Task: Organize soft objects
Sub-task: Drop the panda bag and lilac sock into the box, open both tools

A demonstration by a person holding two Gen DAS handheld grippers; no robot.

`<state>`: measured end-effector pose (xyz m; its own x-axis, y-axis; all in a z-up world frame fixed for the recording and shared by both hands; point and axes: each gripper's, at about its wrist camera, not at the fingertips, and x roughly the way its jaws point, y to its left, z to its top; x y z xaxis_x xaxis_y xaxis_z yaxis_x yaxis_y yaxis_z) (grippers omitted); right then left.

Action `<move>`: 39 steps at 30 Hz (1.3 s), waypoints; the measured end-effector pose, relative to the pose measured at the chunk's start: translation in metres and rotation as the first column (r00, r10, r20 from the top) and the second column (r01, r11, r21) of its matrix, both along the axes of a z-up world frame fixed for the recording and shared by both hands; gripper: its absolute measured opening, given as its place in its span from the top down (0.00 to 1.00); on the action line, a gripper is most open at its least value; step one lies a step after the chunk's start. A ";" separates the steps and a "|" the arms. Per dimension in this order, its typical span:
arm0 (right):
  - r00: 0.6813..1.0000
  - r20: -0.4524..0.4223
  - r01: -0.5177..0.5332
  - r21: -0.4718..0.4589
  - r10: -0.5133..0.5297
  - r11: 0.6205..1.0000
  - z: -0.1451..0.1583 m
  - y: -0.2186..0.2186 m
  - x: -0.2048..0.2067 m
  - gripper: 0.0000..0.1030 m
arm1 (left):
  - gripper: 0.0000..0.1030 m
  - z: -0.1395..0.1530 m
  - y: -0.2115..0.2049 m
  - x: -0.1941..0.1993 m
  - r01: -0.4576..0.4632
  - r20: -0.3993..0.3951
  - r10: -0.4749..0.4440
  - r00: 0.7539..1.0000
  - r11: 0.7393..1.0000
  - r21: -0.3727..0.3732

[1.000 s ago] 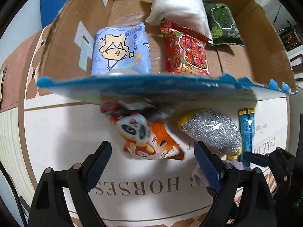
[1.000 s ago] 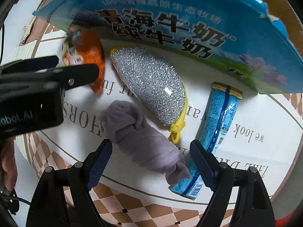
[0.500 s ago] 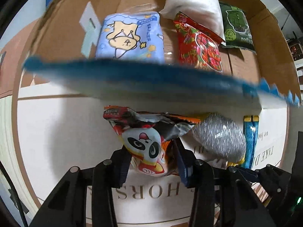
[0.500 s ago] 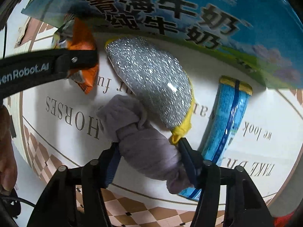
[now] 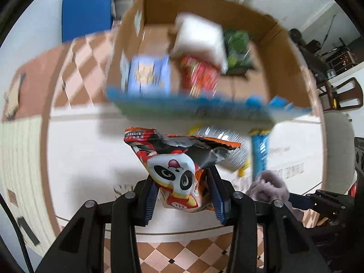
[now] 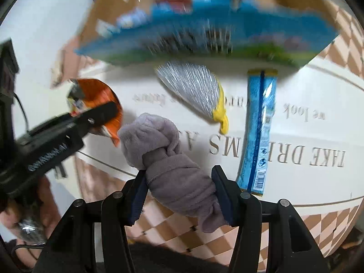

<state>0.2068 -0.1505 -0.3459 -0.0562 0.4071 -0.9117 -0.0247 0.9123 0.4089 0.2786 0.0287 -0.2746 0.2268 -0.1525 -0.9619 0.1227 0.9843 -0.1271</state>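
Observation:
My left gripper [image 5: 184, 195] is shut on a panda snack bag [image 5: 175, 170] and holds it above the white table; the bag also shows in the right wrist view [image 6: 100, 97]. My right gripper [image 6: 179, 191] is shut on a rolled grey cloth [image 6: 168, 163], also lifted; the cloth shows in the left wrist view [image 5: 268, 186]. A cardboard box [image 5: 284, 52] with a blue front flap [image 5: 204, 107] stands beyond. It holds a white pillow pack [image 5: 200, 38], a blue tissue pack [image 5: 150, 75], a red bag [image 5: 200, 75] and a green bag [image 5: 238, 50].
A silver scouring sponge [image 6: 193, 88] with a yellow end and a long blue sachet [image 6: 259, 127] lie on the white mat in front of the box. A blue mat [image 5: 86, 11] stands at the far left. Checked floor lies below the table edge.
Both grippers closed from open, the left on the panda bag, the right on the grey cloth. Both have since lifted and pulled back from the box.

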 end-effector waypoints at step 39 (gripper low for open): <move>0.956 -0.042 0.286 -0.080 -0.290 0.955 0.005 -0.034 0.188 0.17 | 0.39 -0.007 0.000 0.198 -0.026 -0.194 0.049 0.980 0.993 0.117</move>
